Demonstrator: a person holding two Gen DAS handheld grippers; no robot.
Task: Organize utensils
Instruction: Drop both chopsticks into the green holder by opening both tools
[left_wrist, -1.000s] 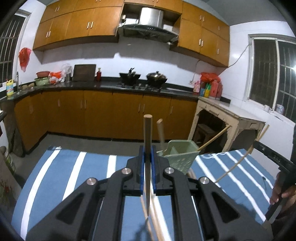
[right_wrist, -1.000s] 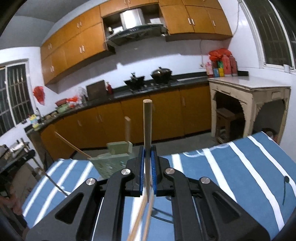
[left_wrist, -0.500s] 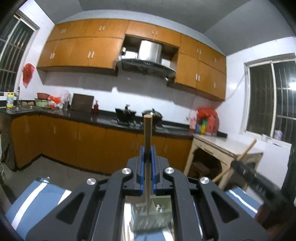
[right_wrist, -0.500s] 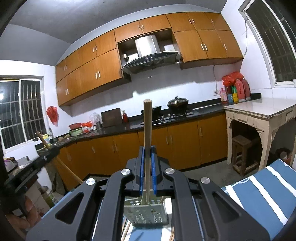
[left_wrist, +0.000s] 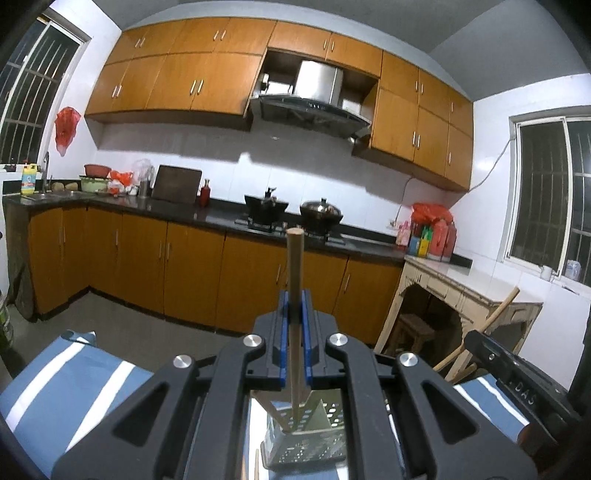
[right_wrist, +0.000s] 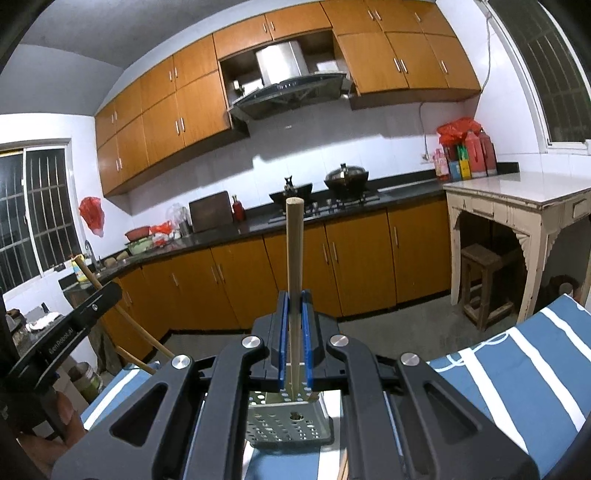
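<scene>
Wooden chopstick (left_wrist: 294, 295) stands pinched upright in my left gripper (left_wrist: 294, 354) at lower centre, another chopstick (right_wrist: 294, 280) likewise in my right gripper (right_wrist: 294, 354), both poised over the perforated holder (right_wrist: 288, 421) beneath, probably for dropping in, kitchen cabinets (right_wrist: 332, 266) beyond.

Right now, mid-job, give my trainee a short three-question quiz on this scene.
1. True or false: the left gripper has its jaws shut on a wooden stick.
2. What does the right gripper hold? A) a spoon B) a wooden stick C) nothing
3. Fill in: below both grippers sits a perforated green ____ on the striped cloth.

Key: 1 true; 2 B; 3 basket.
</scene>
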